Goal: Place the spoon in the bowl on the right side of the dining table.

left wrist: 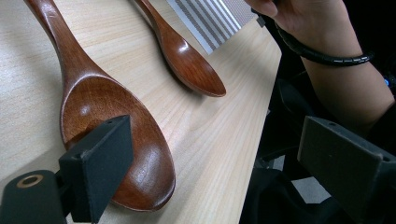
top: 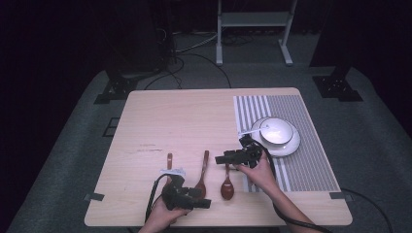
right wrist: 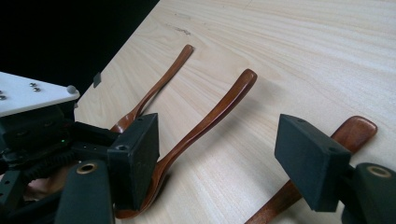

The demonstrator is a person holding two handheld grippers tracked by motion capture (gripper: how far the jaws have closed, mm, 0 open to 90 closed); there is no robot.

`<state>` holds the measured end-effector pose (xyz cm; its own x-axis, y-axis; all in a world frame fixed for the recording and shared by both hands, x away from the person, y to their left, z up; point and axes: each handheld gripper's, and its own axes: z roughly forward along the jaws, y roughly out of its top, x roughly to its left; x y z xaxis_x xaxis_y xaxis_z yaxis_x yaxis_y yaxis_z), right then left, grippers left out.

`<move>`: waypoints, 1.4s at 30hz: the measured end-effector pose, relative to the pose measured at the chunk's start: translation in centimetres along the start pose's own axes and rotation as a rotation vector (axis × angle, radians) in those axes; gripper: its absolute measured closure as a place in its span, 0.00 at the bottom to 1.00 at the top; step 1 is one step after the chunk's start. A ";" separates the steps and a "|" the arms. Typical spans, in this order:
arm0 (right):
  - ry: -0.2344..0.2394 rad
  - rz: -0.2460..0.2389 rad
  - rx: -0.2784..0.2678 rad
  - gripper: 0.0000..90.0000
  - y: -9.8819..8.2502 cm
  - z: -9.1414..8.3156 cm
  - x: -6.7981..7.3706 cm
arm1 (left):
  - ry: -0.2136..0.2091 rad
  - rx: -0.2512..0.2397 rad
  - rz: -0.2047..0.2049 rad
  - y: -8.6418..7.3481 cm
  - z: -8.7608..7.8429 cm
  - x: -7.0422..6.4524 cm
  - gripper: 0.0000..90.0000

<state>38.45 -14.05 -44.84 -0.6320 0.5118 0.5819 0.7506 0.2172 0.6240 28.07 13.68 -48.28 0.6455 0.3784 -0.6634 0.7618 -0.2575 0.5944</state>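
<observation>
While all three wooden spoons lie flat on the table (top: pixel 145 126), we think our job has hardly started. Our left gripper (top: pixel 187 196) has its jaws wide apart, and the middle spoon (top: pixel 202 174) lies right under one jaw, with its bowl just below the pad. Our right gripper (top: pixel 241 155) also has its jaws wide apart and holds nothing. The right spoon (top: pixel 227 184) lies just under it, with the handle tip between the jaws. The left spoon (top: pixel 169 160) lies just past our left gripper. The white bowl (top: pixel 276 130) on its plate (top: pixel 291 144) waits beyond our right gripper, on the striped mat (top: pixel 311 165). No spoon is picked up or moved yet.
</observation>
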 end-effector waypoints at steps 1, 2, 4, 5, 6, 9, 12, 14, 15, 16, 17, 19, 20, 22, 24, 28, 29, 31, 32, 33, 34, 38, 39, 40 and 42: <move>0.000 0.003 0.004 0.33 0.1 0.1 0.0 | 0.000 0.000 0.000 0.0 0.0 0.0 0.10; -0.001 0.002 0.004 0.33 0.1 0.2 0.0 | 0.000 0.000 -0.001 0.0 0.0 0.0 0.10; -0.001 0.000 0.005 0.33 0.1 0.4 0.0 | -0.001 -0.001 -0.001 0.0 0.0 0.0 0.10; -0.004 0.001 0.015 0.33 0.2 0.7 0.0 | -0.001 -0.002 -0.002 0.0 0.0 0.0 0.10; -0.004 -0.002 0.019 0.33 0.3 0.8 0.0 | -0.001 -0.002 -0.002 0.0 0.0 0.0 0.10; -0.007 0.001 0.029 0.33 0.4 1.2 0.0 | -0.001 -0.003 -0.002 0.0 0.0 0.0 0.10; -0.009 0.002 0.034 0.33 0.5 1.5 -0.1 | -0.002 -0.003 -0.006 0.0 0.0 0.1 0.10; -0.011 0.003 0.041 0.33 0.5 1.7 -0.2 | -0.002 -0.003 -0.004 0.0 0.0 0.1 0.10; -0.010 0.005 0.044 0.33 0.6 1.9 -0.2 | -0.002 -0.003 -0.005 0.0 0.0 0.1 0.10; -0.013 0.004 0.046 0.33 0.6 2.0 -0.2 | -0.002 -0.003 -0.007 0.0 0.0 0.1 0.10; -0.012 0.005 0.050 0.33 0.6 2.1 -0.2 | -0.002 -0.004 -0.008 0.0 0.0 0.1 0.10; -0.013 0.004 0.052 0.33 0.6 2.3 -0.3 | -0.002 -0.004 -0.007 0.0 0.0 0.1 0.10; -0.014 0.005 0.057 0.33 0.7 2.3 -0.3 | -0.002 -0.003 -0.006 0.0 0.0 0.1 0.10; -0.016 0.010 0.062 0.33 0.7 2.5 -0.4 | -0.002 -0.004 -0.006 0.0 0.0 0.1 0.10; -0.018 0.011 0.067 0.33 0.7 2.7 -0.6 | -0.002 -0.004 -0.007 0.0 0.0 0.1 0.10; -0.020 0.019 0.081 0.33 0.7 3.2 -0.7 | -0.003 -0.003 -0.004 0.0 0.0 0.1 0.10; -0.022 0.018 0.083 0.34 0.7 3.3 -0.7 | -0.004 -0.003 -0.004 0.0 0.0 0.1 0.10; -0.024 0.020 0.087 0.34 0.8 3.6 -0.7 | -0.006 -0.005 -0.008 0.0 0.0 0.1 0.10; -0.027 0.021 0.088 0.34 0.9 3.6 -0.7 | -0.006 -0.004 -0.007 0.0 0.0 0.1 0.10; -0.027 0.019 0.089 0.34 0.9 3.7 -0.7 | -0.006 -0.004 -0.007 0.0 0.0 0.1 0.10; -0.027 0.019 0.089 0.34 1.0 3.8 -0.7 | -0.006 -0.005 -0.008 0.0 0.0 0.1 0.10; -0.033 0.019 0.095 0.36 1.1 4.3 -0.8 | -0.006 -0.005 -0.007 0.0 0.0 0.1 0.10; -0.035 0.018 0.095 0.36 1.2 4.4 -0.8 | -0.006 -0.005 -0.008 0.0 0.0 0.1 0.10; -0.036 0.023 0.100 0.36 1.2 4.5 -0.8 | -0.005 -0.005 -0.005 0.0 0.0 0.1 0.10; -0.039 0.024 0.101 0.37 1.3 4.8 -0.8 | -0.004 -0.003 -0.003 0.1 0.0 0.1 0.10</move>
<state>40.88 -10.23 -47.02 -0.6067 0.5497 0.5742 0.7825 0.2858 0.5532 28.20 13.72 -48.35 0.6432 0.3755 -0.6674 0.7639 -0.2539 0.5933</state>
